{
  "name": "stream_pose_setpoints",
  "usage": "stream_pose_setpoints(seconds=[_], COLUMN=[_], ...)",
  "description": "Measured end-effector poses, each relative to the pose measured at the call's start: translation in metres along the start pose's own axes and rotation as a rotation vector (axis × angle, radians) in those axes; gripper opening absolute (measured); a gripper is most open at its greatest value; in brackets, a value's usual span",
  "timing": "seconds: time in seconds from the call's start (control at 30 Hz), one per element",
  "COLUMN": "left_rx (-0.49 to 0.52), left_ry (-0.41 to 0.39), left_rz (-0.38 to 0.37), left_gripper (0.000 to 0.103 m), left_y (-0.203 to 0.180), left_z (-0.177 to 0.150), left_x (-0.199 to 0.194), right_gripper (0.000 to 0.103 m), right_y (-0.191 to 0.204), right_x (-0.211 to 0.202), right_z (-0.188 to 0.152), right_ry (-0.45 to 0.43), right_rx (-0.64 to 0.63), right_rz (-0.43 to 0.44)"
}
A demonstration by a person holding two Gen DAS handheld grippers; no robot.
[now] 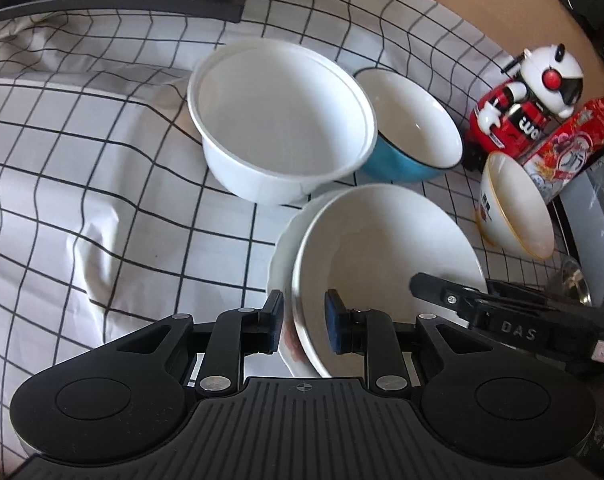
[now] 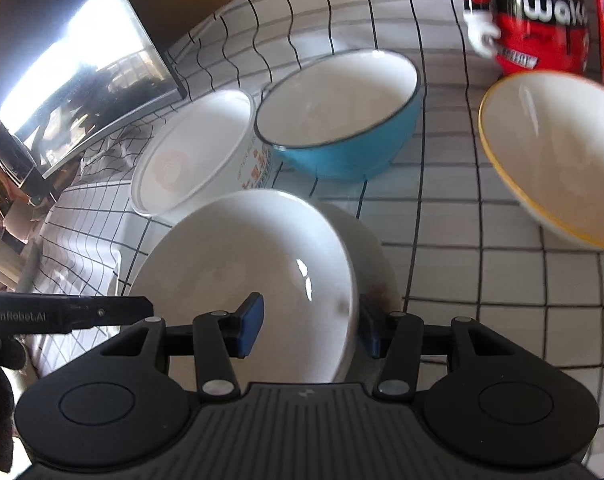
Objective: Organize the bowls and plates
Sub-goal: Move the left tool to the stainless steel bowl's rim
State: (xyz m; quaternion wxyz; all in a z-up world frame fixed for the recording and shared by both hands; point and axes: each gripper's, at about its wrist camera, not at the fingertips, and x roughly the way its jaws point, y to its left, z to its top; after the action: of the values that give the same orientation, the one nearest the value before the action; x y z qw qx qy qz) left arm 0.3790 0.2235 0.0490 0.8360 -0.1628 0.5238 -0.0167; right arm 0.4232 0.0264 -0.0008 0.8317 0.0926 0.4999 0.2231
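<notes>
A white shallow bowl sits on a white plate on the checked cloth. My left gripper straddles the near rims of bowl and plate, jaws partly closed with gaps showing. My right gripper straddles the bowl's right rim over the plate, jaws wide. Behind stand a white tub, a blue bowl and a yellow-rimmed bowl. In the right wrist view they show as tub, blue bowl, yellow-rimmed bowl.
A red-and-white robot toy and a red box stand at the back right. A dark monitor stands at the left. The right gripper's finger reaches into the left view. The checked cloth is wrinkled.
</notes>
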Motion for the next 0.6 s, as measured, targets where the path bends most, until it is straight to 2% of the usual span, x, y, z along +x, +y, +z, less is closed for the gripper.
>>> stream_pose_setpoints(seconds=[0.17, 0.33, 0.47, 0.6], left_rx=[-0.022, -0.022, 0.022, 0.077], left_ry=[-0.056, -0.177, -0.245, -0.221], left_rz=[0.021, -0.006, -0.105, -0.228], left_gripper=[0.024, 0.024, 0.024, 0.024], left_y=[-0.002, -0.024, -0.054, -0.095], left_z=[-0.002, -0.004, -0.007, -0.017], left_x=[-0.012, -0.033, -0.041, -0.031], right_gripper=[0.050, 0.052, 0.053, 0.053], right_y=[0.003, -0.003, -0.019, -0.056], right_x=[-0.022, -0.055, -0.089, -0.121], right_z=[-0.006, -0.028, -0.051, -0.071], right_ry=[-0.062, -0.166, -0.268, -0.274], right_rx=[-0.028, -0.038, -0.043, 0.046], right_rz=[-0.025, -0.096, -0.208, -0.273])
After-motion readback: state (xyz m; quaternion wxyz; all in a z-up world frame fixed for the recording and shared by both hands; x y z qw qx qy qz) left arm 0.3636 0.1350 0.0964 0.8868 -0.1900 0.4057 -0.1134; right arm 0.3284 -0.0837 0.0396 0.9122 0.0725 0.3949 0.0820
